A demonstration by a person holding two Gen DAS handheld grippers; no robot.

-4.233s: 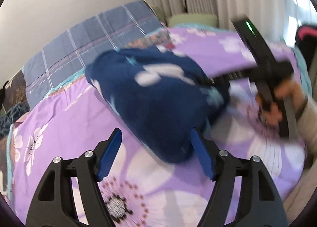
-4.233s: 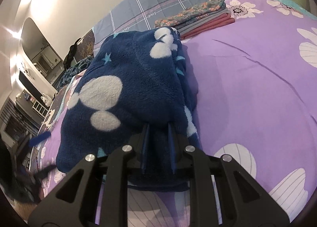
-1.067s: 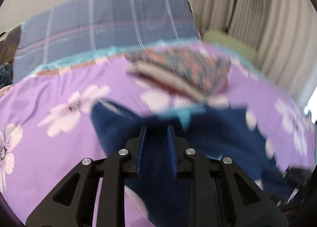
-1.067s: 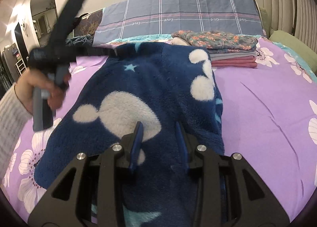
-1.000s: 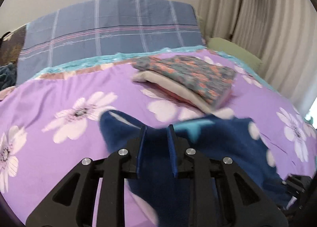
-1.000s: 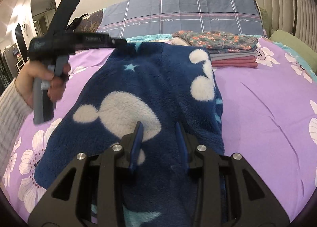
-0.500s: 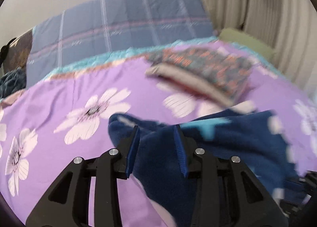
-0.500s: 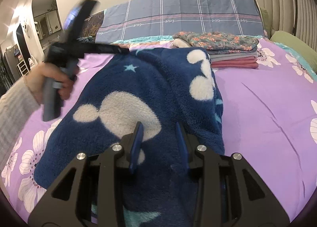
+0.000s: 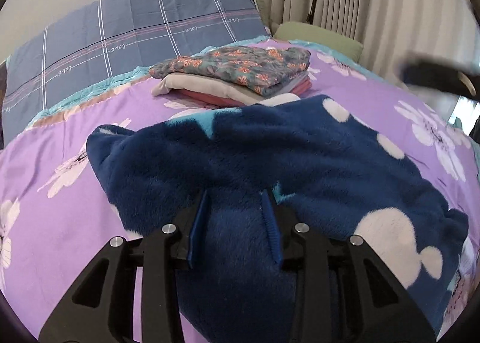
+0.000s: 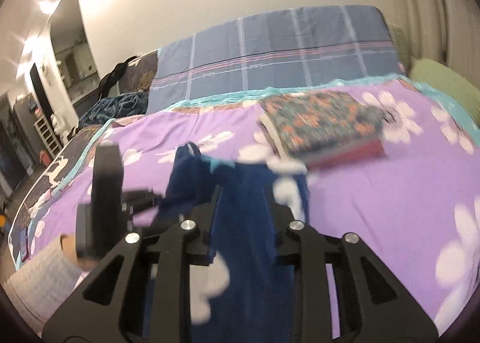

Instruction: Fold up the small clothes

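Note:
A dark blue fleece garment [image 9: 300, 163] with white dots and teal stars lies across the purple flowered bedspread [image 9: 36, 223]. My left gripper [image 9: 235, 202] has its jaws around a fold of the fleece at its near edge. My right gripper [image 10: 241, 196] has its jaws around the fleece [image 10: 243, 223] too, and that view is blurred by motion. The left gripper's black body and the hand on it [image 10: 102, 202] show at the left of the right wrist view. The right gripper shows as a dark blur [image 9: 435, 76] at the right of the left wrist view.
A stack of folded clothes [image 9: 237, 73] with a floral piece on top sits behind the fleece; it also shows in the right wrist view [image 10: 327, 124]. A blue plaid pillow [image 9: 135, 34] lies at the head of the bed. A green cushion [image 9: 318, 34] and curtains are at the right.
The right gripper has lifted and swung up with the fleece, blurring its view. The left gripper's jaws have widened slightly and the fleece has bunched toward the near side.

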